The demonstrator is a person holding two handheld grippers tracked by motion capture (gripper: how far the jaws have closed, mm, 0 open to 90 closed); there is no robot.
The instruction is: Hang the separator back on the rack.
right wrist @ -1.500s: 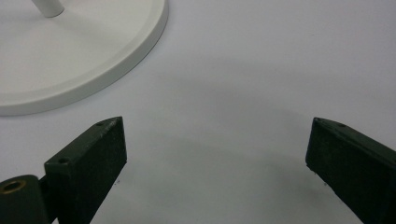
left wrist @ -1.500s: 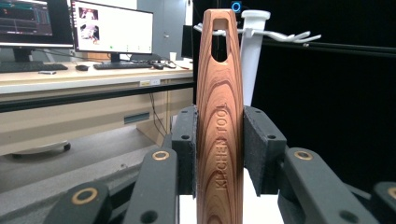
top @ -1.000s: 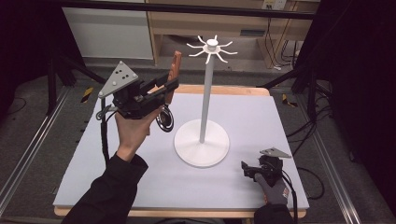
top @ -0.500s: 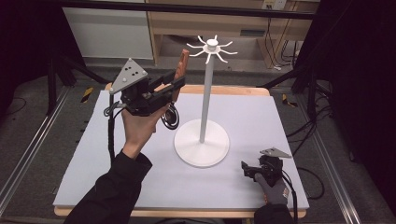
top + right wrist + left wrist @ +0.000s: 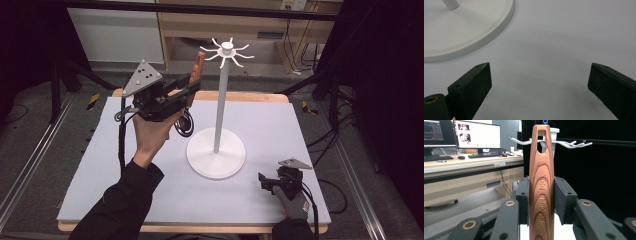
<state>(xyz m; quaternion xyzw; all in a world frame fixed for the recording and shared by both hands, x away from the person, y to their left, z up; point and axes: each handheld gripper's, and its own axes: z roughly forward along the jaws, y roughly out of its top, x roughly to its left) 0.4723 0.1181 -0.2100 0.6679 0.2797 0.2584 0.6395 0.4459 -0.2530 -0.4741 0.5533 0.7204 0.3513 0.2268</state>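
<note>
Two hand-held grippers showed: the left hand-held gripper (image 5: 541, 202) pinched one striped wooden handle (image 5: 541, 182) near one white stand (image 5: 216, 150), the right hand-held gripper (image 5: 539, 82) spread above the counter (image 5: 300, 135).

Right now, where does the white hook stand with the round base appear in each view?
High view: white hook stand at centre, the round base on the table.
Left gripper view: its hooked top behind the wooden handle.
Right gripper view: base edge at upper left.
Shared landmark: the stand itself.
</note>
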